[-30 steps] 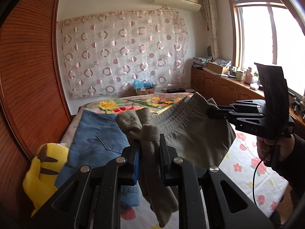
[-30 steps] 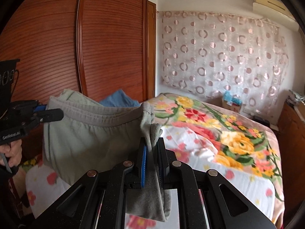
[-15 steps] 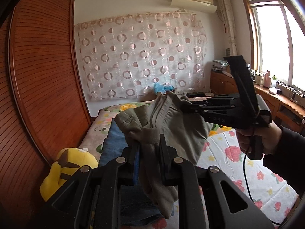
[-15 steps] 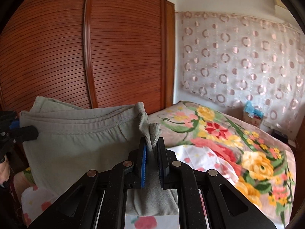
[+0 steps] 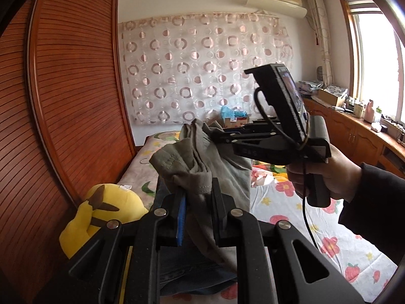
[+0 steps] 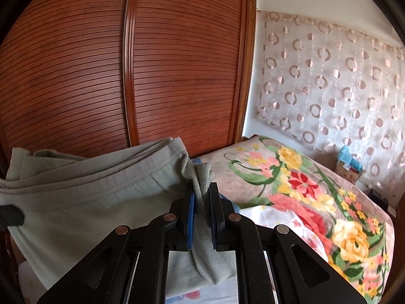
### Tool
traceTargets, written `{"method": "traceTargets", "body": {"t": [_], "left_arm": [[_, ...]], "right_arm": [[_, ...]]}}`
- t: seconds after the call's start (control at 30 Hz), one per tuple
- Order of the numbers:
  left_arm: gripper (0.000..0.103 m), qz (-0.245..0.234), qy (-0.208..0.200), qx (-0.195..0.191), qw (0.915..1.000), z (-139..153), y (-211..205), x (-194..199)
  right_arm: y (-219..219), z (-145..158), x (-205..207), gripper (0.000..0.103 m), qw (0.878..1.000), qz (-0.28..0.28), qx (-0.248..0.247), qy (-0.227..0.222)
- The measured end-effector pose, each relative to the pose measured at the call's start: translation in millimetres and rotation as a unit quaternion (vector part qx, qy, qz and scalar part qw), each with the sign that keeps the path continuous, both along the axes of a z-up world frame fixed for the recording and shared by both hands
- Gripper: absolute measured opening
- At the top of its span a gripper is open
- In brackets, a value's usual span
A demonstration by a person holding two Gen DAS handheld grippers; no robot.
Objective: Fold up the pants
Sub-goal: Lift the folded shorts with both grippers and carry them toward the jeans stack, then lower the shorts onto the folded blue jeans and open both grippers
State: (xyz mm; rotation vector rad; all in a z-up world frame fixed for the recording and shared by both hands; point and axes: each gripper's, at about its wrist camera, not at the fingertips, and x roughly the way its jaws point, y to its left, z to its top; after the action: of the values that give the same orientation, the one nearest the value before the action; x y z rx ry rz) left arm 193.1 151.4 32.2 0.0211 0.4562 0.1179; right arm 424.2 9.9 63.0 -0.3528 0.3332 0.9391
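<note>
**Olive cloth held at two corners, waistband doubling in the air**

Olive-grey pants [image 5: 202, 162] hang between the two tools, clear of the bed. The left gripper [image 5: 198, 204] has its jaws narrow and clamped on a bunched corner of the waistband, with a tail of cloth drooping below its fingers. The right gripper [image 6: 201, 202] is likewise nearly closed, pinching the opposite corner, cloth rising just above its fingers and hanging behind them.

The step in hand looks like bringing the two waistband ends together so the pants fold lengthwise. To do it well, both grips should stay firm while the corners meet at the same height, so the seams line up and the legs fall one over the other. Any slack between the fingers should be taken out before the pants go down on the floral bedspread [image 6: 316, 195]; otherwise the bunching near each pinch may set creases.

The left wrist view shows the right tool from outside, held by a hand [image 5: 326, 174] in a dark sleeve, plus blue jeans [image 5: 187, 271] below the left fingers and a yellow plush toy [image 5: 101, 212] off to their left. The right wrist view shows instead the stacked waistband edges stretching leftward from its fingers, and the wooden wardrobe doors [image 6: 126, 63] beyond.
</note>
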Motion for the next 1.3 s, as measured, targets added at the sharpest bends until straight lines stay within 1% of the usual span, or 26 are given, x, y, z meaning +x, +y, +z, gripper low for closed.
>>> {"method": "traceTargets", "body": {"t": [0.2, 0.3, 0.37, 0.4, 0.5, 0.6, 0.7, 0.8, 0.93, 1.0, 1.13, 1.3], "left_arm": [[0.018, 0.017, -0.004, -0.017, 0.9997, -5, 6, -6], [0.018, 0.026, 0.001, -0.027, 0.9993, -13, 9, -6], [0.018, 0.028, 0.012, -0.030, 0.9991, -21, 10, -3], [0.018, 0.030, 0.016, -0.029, 0.9990, -24, 10, -2], [0.018, 0.035, 0.022, -0.031, 0.9986, -30, 12, -1], [0.018, 0.041, 0.023, -0.037, 0.9982, -34, 15, -3], [0.018, 0.048, 0.030, -0.044, 0.9974, -41, 19, -3], [0.018, 0.056, 0.039, -0.049, 0.9965, -51, 22, -5], [0.020, 0.063, 0.049, -0.055, 0.9953, -60, 26, -7], [0.020, 0.064, 0.053, -0.055, 0.9950, -62, 27, -7], [0.024, 0.064, 0.052, -0.055, 0.9951, -63, 27, -9], [0.030, 0.065, 0.048, -0.053, 0.9953, -60, 26, -15]], "right_arm": [[10, -1, 3, 0.010, 1.000, 0.008, 0.000, 0.004], [16, -4, 1, 0.010, 1.000, 0.011, -0.010, 0.005], [18, -8, 5, 0.019, 1.000, 0.006, -0.020, 0.021], [17, -9, 6, 0.026, 0.999, -0.003, -0.021, 0.024], [4, -9, 9, 0.034, 0.999, -0.014, -0.008, 0.035], [-15, -11, 8, 0.035, 0.999, -0.005, 0.009, 0.050], [-27, -20, 10, 0.035, 0.998, 0.002, 0.005, 0.060], [-26, -28, 18, 0.035, 0.998, -0.006, -0.010, 0.069], [-20, -34, 32, 0.035, 0.996, -0.028, -0.011, 0.084], [-16, -36, 35, 0.035, 0.996, -0.039, -0.012, 0.084], [-11, -33, 28, 0.035, 0.995, -0.041, -0.007, 0.087], [-20, -31, 9, 0.035, 0.996, -0.035, 0.002, 0.084]]}}
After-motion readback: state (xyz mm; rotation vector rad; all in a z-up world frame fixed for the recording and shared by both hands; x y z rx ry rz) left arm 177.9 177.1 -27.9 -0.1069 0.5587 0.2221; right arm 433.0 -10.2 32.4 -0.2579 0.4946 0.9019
